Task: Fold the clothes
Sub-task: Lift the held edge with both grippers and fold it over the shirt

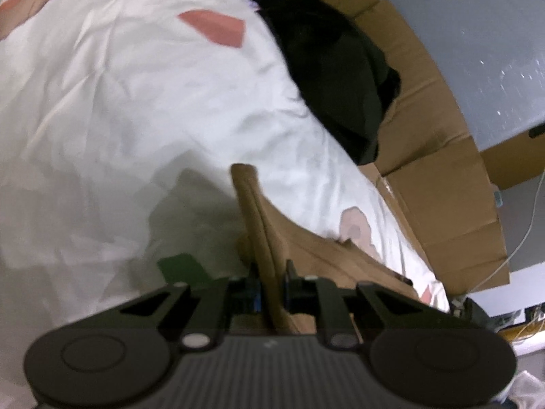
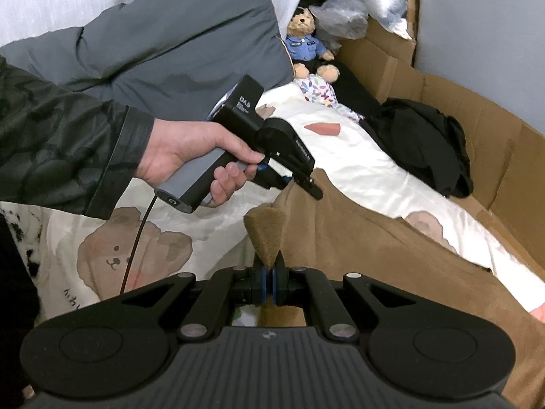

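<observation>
A black garment [image 2: 422, 143] lies at two o'clock; both my left gripper [image 1: 271, 281] and right gripper [image 2: 269, 274] have their fingers pinched tight on the brown garment [image 2: 374, 238].

Dim indoor light, motion-blurred left view, sharper right view, fisheye bending and dark corners.

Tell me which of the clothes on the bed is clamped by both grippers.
The brown garment: the left gripper and right gripper each pinch its edge. The black garment lies untouched by the cardboard.
</observation>
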